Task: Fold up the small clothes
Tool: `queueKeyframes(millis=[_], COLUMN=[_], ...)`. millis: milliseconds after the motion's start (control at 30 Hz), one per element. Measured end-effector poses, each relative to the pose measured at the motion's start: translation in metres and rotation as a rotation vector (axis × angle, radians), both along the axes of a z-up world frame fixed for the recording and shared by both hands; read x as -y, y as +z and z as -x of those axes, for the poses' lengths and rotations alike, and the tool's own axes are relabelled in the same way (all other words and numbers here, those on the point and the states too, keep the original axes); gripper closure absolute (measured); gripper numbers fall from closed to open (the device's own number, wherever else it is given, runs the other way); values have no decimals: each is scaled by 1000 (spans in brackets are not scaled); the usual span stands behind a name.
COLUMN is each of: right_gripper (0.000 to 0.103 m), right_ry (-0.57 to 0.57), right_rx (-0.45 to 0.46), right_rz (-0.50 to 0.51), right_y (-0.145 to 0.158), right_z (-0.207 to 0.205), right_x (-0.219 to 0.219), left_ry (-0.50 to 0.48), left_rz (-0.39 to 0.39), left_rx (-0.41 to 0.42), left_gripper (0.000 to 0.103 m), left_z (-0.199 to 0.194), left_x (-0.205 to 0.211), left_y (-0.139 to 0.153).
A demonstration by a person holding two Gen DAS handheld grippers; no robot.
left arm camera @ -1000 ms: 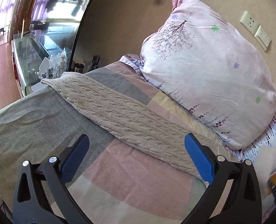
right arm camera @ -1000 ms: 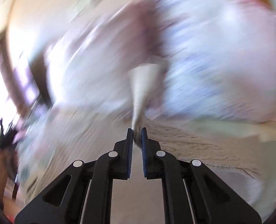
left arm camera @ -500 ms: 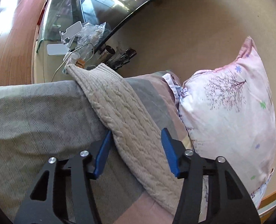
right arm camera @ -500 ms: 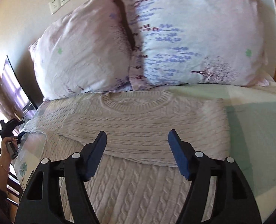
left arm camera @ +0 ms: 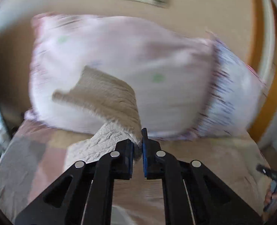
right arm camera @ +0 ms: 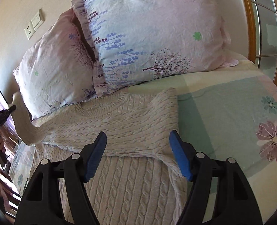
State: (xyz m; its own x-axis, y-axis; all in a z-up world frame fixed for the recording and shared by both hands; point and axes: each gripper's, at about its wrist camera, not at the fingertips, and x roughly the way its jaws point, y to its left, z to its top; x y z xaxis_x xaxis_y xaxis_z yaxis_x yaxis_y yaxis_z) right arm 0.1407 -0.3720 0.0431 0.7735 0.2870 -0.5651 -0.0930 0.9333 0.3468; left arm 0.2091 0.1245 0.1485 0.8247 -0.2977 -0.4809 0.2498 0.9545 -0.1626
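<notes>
A cream cable-knit sweater (right arm camera: 119, 123) lies flat on the bed, its right sleeve folded across the chest. My right gripper (right arm camera: 138, 153) is open and empty, hovering over the sweater's middle. My left gripper (left arm camera: 137, 146) is shut on the left sleeve (left arm camera: 108, 97) and holds it lifted off the bed; the view is blurred. In the right wrist view the left gripper (right arm camera: 5, 112) shows at the far left with the raised sleeve (right arm camera: 23, 125) hanging from it.
Two floral pillows (right arm camera: 149, 33) lean against the wall at the head of the bed. The bedsheet (right arm camera: 232, 116) with flower prints spreads to the right. Wall sockets (right arm camera: 33, 26) sit above the pillows. A wooden frame (right arm camera: 251, 18) stands at right.
My left gripper has closed on the left sleeve and lifted it up toward the pillows. My right gripper has let go of the right sleeve and stays open above the sweater.
</notes>
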Motion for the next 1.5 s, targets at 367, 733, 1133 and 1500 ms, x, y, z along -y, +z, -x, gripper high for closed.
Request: queueKeyframes(millis=[367, 733, 1133, 1500], right_gripper=[32, 62, 94, 95], right_ry=[9, 134, 335, 342], right_rx=[-135, -305, -311, -72], right_rz=[-71, -350, -507, -518], right_y=[-21, -72, -76, -7], right_z=[55, 138, 163, 100], right_x=[40, 44, 10, 17], left_ry=[-222, 2, -66, -170], left_rz=[-74, 242, 460, 509], left_rx=[-214, -417, -475, -350], left_gripper=[38, 46, 80, 97], left_z=[50, 193, 259, 196], left_x=[92, -40, -18, -26], left_y=[-83, -145, -168, -102])
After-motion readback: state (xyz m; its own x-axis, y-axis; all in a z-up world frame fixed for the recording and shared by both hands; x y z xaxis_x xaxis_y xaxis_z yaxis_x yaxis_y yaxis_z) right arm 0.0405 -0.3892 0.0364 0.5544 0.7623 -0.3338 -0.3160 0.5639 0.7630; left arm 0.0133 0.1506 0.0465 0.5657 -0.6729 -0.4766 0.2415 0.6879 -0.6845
